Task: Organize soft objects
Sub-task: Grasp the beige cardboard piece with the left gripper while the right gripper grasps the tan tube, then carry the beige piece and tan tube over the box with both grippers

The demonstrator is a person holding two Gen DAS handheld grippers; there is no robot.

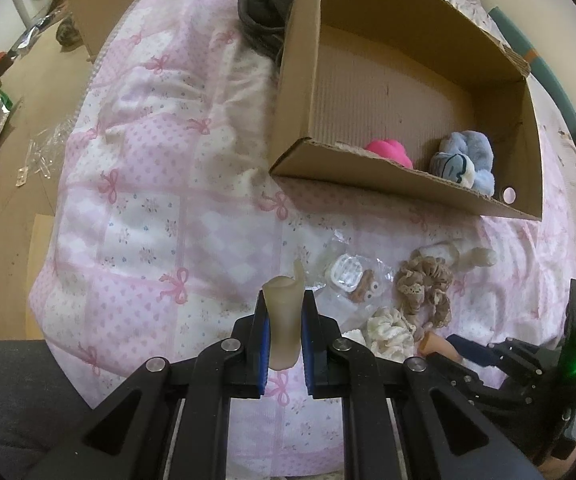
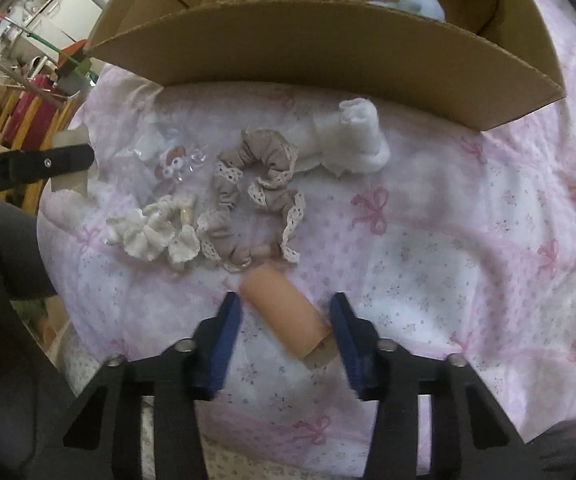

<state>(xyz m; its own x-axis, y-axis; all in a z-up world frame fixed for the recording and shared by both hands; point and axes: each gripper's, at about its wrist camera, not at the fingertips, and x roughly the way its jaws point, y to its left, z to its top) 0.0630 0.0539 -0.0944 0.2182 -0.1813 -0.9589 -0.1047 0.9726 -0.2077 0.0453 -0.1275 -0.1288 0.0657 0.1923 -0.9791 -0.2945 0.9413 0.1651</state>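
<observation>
Two grippers over a pink blanket [image 1: 136, 184] with bows.

From the left wrist camera: left gripper [image 1: 284, 320] squeezed tight on a pale beige soft tube [image 1: 284, 320], held upright between the blue pads, lifted above the blanket. Cardboard box [image 1: 387, 188] ahead and to the right, open on top. Inside, near its front wall, a bright pink soft thing [image 1: 389, 151] and a fluffy blue toy [image 1: 463, 160], side by side. Dark bundle of cloth [image 1: 264, 12] just behind the box's far left corner. On the blanket in front of the box: a clear packet [image 1: 349, 276], a brown lacy scrunchie [image 1: 423, 284], a cream scrunchie [image 1: 387, 332], a white rolled sock [image 1: 443, 254].

From the right wrist camera: right gripper [image 2: 286, 320] wide open, down low by the blanket. Peach soft tube [image 2: 284, 312] lying slanted between the two blue fingers [image 2: 226, 336], not squeezed. Just past it, the brown lacy scrunchie [image 2: 254, 196], with the cream scrunchie [image 2: 156, 232] to its left and the white rolled sock [image 2: 357, 140] beyond, close to the box [image 2: 327, 60]. Blue toy [image 2: 419, 4] peeking over the box wall.
</observation>
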